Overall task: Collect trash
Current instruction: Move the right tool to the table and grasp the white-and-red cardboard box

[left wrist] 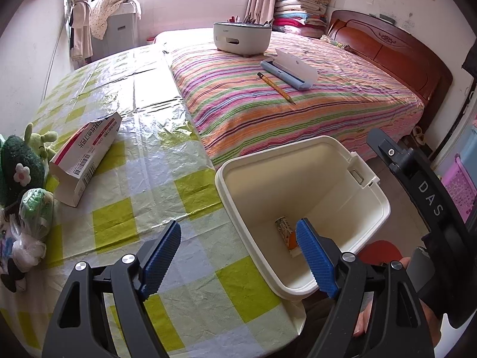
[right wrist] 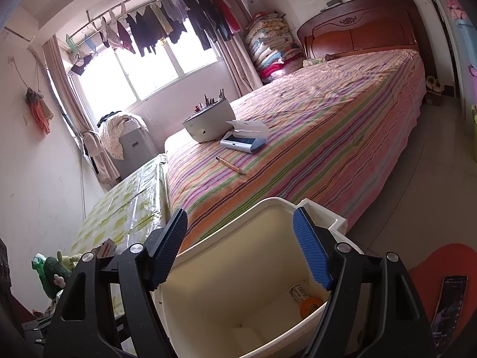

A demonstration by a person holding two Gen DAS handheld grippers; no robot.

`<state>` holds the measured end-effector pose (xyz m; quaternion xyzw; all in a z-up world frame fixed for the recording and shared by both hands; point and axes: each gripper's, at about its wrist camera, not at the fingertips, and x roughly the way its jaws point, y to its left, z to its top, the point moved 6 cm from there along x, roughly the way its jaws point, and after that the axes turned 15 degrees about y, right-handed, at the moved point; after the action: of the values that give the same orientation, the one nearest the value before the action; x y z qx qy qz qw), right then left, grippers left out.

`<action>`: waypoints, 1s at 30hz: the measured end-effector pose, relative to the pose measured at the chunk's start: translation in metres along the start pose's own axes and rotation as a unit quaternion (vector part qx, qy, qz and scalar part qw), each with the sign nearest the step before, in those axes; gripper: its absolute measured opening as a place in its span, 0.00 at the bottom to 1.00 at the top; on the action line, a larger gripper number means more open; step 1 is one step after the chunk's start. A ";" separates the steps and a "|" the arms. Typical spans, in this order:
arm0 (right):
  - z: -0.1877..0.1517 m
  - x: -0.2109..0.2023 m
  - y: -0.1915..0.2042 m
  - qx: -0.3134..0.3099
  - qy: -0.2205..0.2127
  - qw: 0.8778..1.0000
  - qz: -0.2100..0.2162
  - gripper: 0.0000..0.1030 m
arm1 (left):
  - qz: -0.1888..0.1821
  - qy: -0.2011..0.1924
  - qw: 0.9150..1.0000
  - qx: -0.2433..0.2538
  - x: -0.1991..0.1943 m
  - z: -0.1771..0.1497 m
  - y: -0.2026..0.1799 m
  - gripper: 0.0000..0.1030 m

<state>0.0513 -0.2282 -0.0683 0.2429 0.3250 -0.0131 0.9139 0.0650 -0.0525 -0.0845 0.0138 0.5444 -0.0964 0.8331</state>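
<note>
My bench [left wrist: 167, 197] carries a torn carton [left wrist: 86, 158] and plush toys [left wrist: 21, 164] — the bed [left wrist: 342, 101] holds a pencil [left wrist: 276, 87].

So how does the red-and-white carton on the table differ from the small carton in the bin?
The red-and-white carton lies on the checked tablecloth, still outside the bin; the small carton already lies at the bin's bottom. The red-and-white carton looks far larger and its near end gapes open; the small carton is part hidden, beside something orange. Both lie on their sides, untouched by either gripper.

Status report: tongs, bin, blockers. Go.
Left tongs open, empty. Right tongs open over bin. Can inside. Carton on table, unobstructed.
</note>
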 end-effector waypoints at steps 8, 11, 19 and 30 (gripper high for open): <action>-0.004 0.006 0.029 -0.034 0.011 0.999 0.014 0.71 | 0.024 -0.024 0.999 -0.005 -0.016 0.000 0.031 0.75; -0.007 0.007 0.048 -0.068 0.009 0.998 0.018 0.72 | 0.046 -0.040 0.998 -0.010 -0.027 0.002 0.050 0.75; -0.023 0.014 0.099 -0.139 0.018 0.989 0.048 0.74 | 0.075 -0.076 0.993 -0.045 -0.051 0.000 0.110 0.75; -0.053 0.054 0.187 -0.210 0.101 0.966 0.109 0.76 | 0.130 -0.108 0.976 -0.135 -0.083 -0.016 0.215 0.75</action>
<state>0.0964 -0.0318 -0.0550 0.0797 0.3828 0.1795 0.9027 0.0558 0.1730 -0.0328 -0.0390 0.4524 0.0866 0.8867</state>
